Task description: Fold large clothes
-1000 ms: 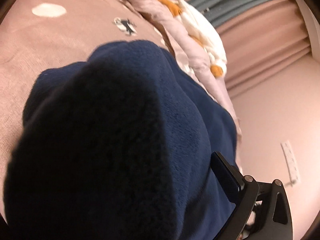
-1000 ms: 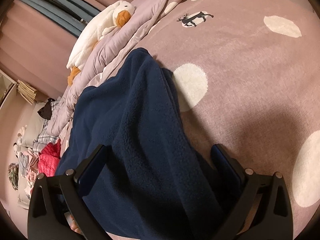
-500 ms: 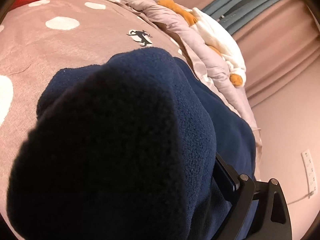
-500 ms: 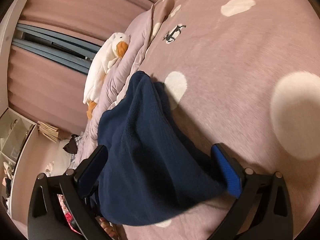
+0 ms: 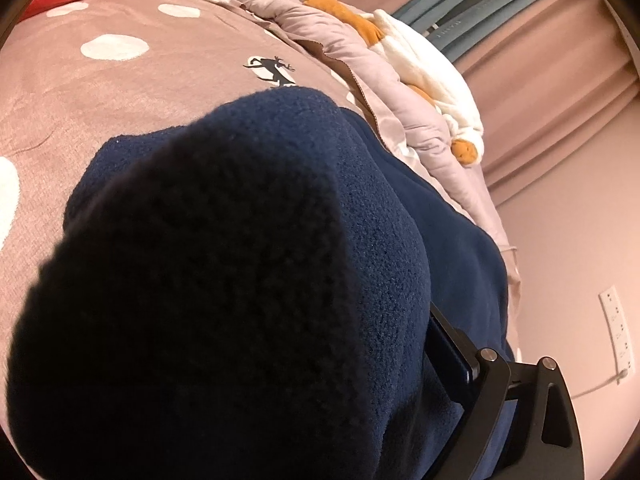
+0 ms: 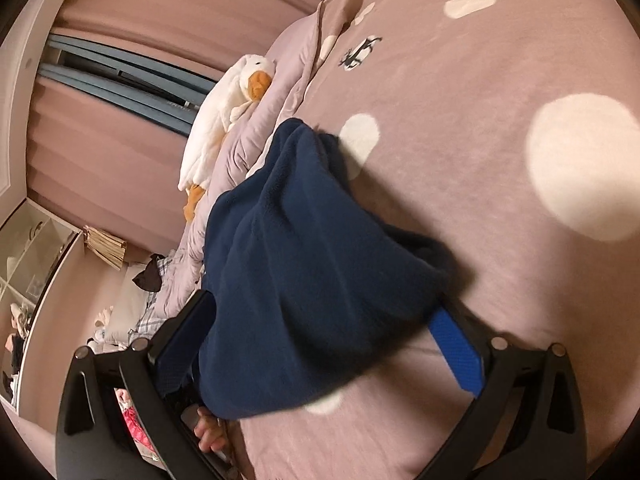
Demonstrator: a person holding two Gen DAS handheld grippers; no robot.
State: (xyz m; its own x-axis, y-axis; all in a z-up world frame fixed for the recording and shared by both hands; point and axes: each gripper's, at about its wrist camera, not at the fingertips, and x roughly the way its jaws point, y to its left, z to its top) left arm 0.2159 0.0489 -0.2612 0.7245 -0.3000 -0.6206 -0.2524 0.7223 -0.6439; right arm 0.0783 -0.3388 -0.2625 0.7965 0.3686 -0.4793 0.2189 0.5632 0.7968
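**A:** Since 1 second ago the right gripper [image 6: 320,304] has swung to the side. Its blue pad [image 6: 456,352], before under the fleece [image 6: 304,248], is now uncovered.

**B:** And where is the fleece now?

**A:** It lies on the dotted bed cover [image 6: 500,200], near the quilt [image 6: 276,92] where the duck toy [image 6: 224,112] rests. The near end is raised and drapes over both grippers.

**B:** Does the right gripper hold it?

**A:** Its 2 fingers stand wide apart. The fleece hangs loosely between them and I see no pinch.

**B:** And the left gripper [image 5: 280,340]?

**A:** Only 1 finger [image 5: 452,344] shows in its view, and the fleece [image 5: 400,208] hides the other one. The jaws have closed a little within the last second but stay wide. The fleece fills the space between them and lies against the visible finger. If the pads press on it, I cannot tell.

**B:** Anything else?

**A:** A hand [image 6: 208,432] shows under the right gripper.
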